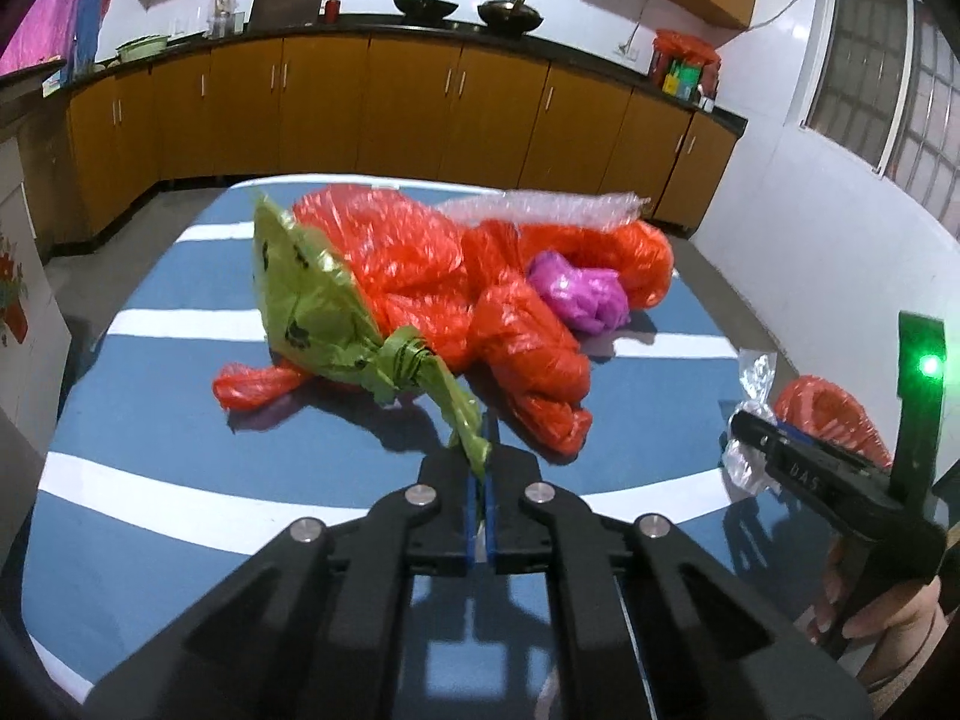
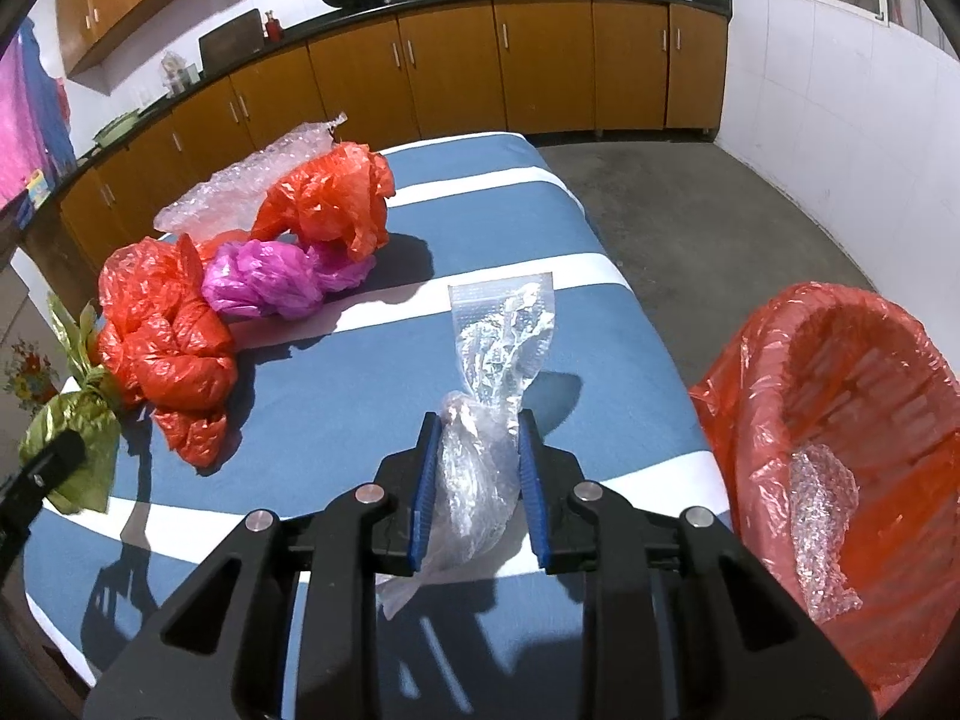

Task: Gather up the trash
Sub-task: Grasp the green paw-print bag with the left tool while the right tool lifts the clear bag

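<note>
Right wrist view, right tool [image 2: 477, 429] pinching crinkled clear plastic bag [image 2: 492, 360]

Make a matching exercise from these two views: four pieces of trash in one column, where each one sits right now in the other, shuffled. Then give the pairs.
Things:
1. green bag
2. clear plastic bag
3. bubble wrap piece
4. purple bag

Places:
A. inside the lined bin
B. loose on the table among red bags
C. tail pinched by left gripper
D. between right gripper fingers

Pairs: 1-C, 2-D, 3-A, 4-B
</note>
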The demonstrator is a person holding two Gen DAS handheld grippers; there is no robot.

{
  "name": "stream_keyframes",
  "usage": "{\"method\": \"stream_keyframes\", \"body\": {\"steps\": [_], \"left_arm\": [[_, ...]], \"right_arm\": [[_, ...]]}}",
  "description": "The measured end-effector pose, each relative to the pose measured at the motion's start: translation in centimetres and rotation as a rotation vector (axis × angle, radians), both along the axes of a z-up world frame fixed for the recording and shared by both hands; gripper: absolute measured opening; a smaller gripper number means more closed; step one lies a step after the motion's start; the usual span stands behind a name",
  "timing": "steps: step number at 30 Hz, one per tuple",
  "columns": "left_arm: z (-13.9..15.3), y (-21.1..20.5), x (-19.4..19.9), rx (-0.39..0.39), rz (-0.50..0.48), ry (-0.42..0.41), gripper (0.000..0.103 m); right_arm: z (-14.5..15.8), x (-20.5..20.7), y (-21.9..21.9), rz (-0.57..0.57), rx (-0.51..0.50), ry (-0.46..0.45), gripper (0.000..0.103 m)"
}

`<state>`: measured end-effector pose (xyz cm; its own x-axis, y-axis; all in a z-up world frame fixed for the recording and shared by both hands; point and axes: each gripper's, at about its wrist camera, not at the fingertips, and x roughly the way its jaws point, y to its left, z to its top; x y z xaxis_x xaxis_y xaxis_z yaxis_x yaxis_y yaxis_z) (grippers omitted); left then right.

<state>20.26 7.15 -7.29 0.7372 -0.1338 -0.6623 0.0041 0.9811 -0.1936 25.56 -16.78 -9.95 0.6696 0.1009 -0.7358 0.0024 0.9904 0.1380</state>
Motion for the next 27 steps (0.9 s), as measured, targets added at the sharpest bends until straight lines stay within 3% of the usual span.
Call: {"method": "stream_keyframes", "body": {"steps": [16, 27], "left_arm": [[4.6, -2.8, -1.6, 0.019, -0.055, -0.106, 0.003], [7.2, -6.5, -2.3, 0.02, -0.146, -0.158, 0.003]], "right_arm": [[3.9, -3.2, -2.5, -0.017, 0.043, -0.086, 0.026], [6.0, -5.5, -5.5, -0.056, 0.073, -0.146, 0.026]]}}
